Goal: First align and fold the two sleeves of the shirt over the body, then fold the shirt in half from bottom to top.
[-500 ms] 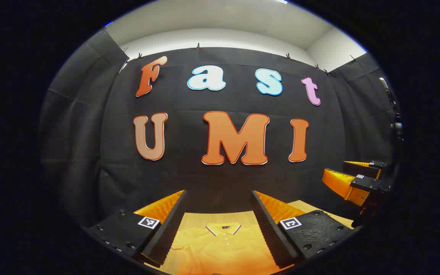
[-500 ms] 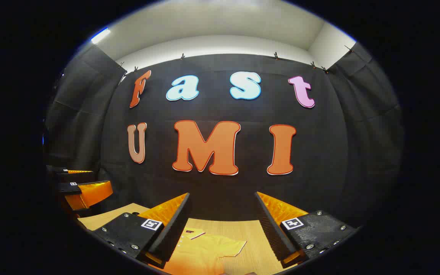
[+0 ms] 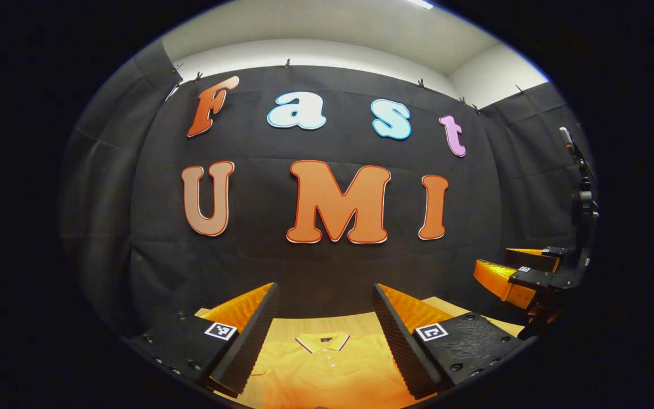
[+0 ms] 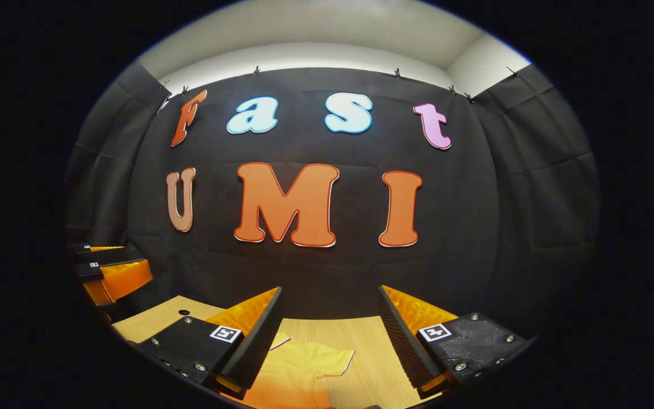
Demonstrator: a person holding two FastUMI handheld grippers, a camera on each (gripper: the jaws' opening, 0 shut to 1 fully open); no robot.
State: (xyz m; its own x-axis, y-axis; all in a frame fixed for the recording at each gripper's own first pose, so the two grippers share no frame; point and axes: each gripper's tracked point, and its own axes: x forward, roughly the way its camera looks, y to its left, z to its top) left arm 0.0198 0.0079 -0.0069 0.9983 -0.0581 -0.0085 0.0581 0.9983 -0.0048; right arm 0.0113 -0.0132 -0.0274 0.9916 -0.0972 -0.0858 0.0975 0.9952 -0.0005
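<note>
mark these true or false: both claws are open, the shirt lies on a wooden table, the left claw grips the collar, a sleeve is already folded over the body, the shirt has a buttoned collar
1. Both claws are open. True: the left claw and the right claw each show a wide gap with nothing between the fingers.
2. The shirt lies on a wooden table. True.
3. The left claw grips the collar. False: it hangs above the shirt, touching nothing.
4. A sleeve is already folded over the body. False: the sleeve lies spread out to the side.
5. The shirt has a buttoned collar. True: buttons run down from it.
</note>
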